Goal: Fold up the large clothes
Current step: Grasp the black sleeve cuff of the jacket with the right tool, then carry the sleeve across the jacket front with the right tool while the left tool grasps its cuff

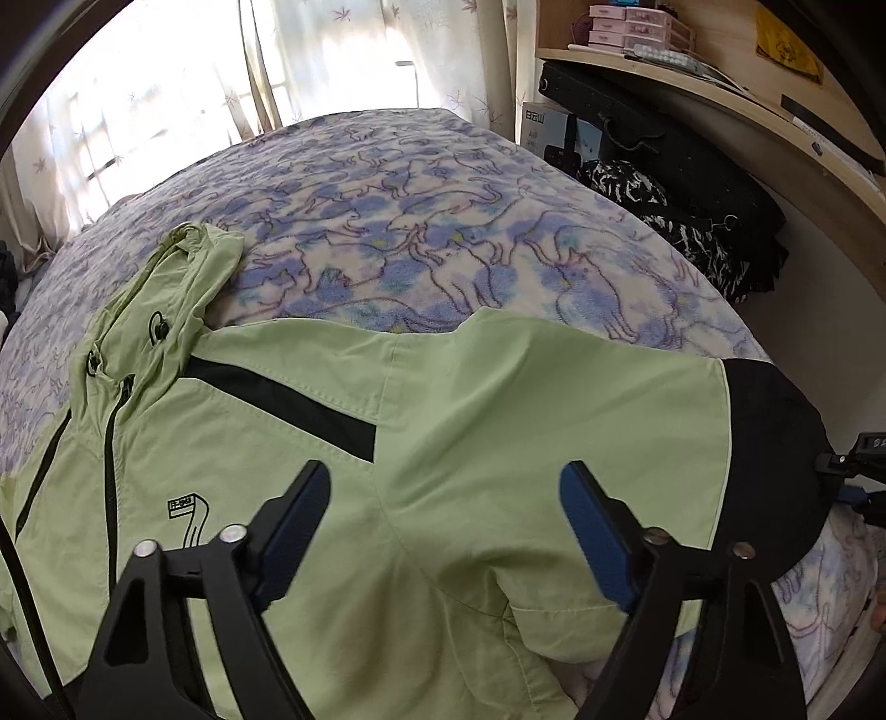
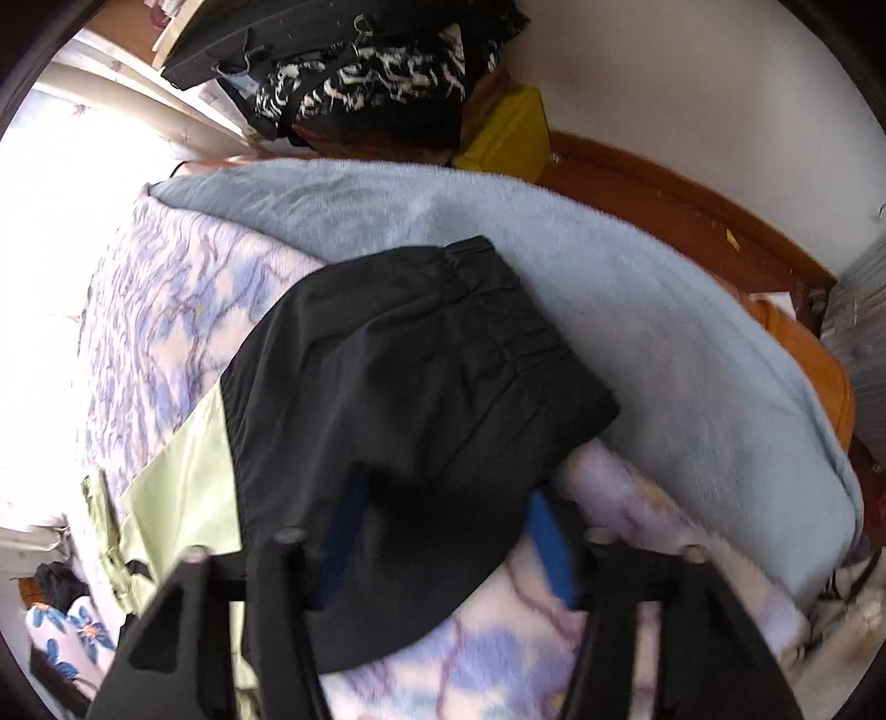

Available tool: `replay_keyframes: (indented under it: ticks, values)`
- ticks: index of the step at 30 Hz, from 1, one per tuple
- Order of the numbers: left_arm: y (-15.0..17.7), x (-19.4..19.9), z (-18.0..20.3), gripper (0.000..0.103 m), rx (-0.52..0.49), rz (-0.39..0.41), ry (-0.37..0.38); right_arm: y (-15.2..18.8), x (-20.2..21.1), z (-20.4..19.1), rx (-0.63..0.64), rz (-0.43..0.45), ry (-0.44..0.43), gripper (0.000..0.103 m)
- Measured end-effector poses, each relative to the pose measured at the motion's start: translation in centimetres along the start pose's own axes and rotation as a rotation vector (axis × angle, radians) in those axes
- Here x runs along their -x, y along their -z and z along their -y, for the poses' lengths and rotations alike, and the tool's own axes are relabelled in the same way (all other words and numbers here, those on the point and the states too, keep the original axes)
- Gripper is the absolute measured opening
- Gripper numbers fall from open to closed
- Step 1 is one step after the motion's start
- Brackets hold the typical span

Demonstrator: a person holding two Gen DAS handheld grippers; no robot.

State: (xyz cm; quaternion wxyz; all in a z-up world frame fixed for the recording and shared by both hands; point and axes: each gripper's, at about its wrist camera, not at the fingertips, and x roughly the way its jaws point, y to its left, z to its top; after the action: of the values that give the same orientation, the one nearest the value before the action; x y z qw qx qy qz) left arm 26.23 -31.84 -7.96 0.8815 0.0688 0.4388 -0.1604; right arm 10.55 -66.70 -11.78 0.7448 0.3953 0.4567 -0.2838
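— Black plastic arms with blue pads: that's the left gripper [image 1: 443, 487], jaws spread wide over the pale green jacket [image 1: 443, 443]. Nothing between the pads; they hang above the smooth woven cloth near the shoulder seam.

— Where does the jacket lie?

— Flat on the bed, front up, on a fleecy blanket [image 1: 443, 221] printed with blue and lilac cats. Hood [image 1: 188, 266] bunched at the far left, a black zip running down the chest, a black slanted stripe, a small printed seven. One sleeve reaches out to the right and ends in a black cuff section [image 1: 775, 454].

— And the other hand?

— The right gripper [image 2: 437, 526] is at that black sleeve end [image 2: 415, 376], which is matte and gathered with elastic at the wrist. Its jaws stand much narrower, one blue pad on each side of the black cloth. The fabric drapes over the left finger, but the picture is blurred, so I cannot say the pads are pressing it.

— What's under the sleeve?

— The same cat blanket, and beside it a plain pale blue plush blanket [image 2: 609, 288] lying along the wooden bed frame [image 2: 692, 210].

— Any containers?

— Pink little drawer units [image 1: 626, 25] on the wooden shelf; contents not visible. A white printed carton [image 1: 545, 127] stands below, closed
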Motion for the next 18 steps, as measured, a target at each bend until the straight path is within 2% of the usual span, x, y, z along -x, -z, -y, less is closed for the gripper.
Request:
replay_keyframes:
  ticks: [1, 3, 4, 6, 10, 14, 18]
  values:
    - [-0.1, 0.2, -0.2, 0.068, 0.000, 0.001, 0.001, -0.1, 0.0, -0.3, 0.017, 0.016, 0.018, 0.006]
    - [-0.2, 0.9, -0.8, 0.056, -0.002, 0.010, -0.014, -0.1, 0.2, -1.2, 0.042, 0.051, 0.008, 0.006]
    - [-0.3, 1.4, -1.3, 0.054, 0.003, 0.019, -0.028, 0.4, 1.1, -2.2, 0.069, 0.091, -0.011, 0.005]
    - [-0.5, 2.3, -2.4, 0.054, 0.022, 0.027, -0.036, 1.3, 2.9, -4.7, 0.156, 0.163, -0.057, 0.005]
    - [-0.7, 3.6, -5.3, 0.054, 0.077, -0.001, -0.027, 6.1, 7.3, -12.8, 0.416, 0.270, -0.230, 0.004]
    - [0.0, 4.9, -8.9, 0.054, 0.138, -0.003, -0.019, 12.4, 8.6, -20.6, 0.664, 0.264, -0.348, 0.004]
    - [1.3, 5.7, -13.0, 0.054, 0.190, -0.003, -0.004, 19.8, 6.6, -25.9, 0.884, 0.189, -0.390, 0.004]
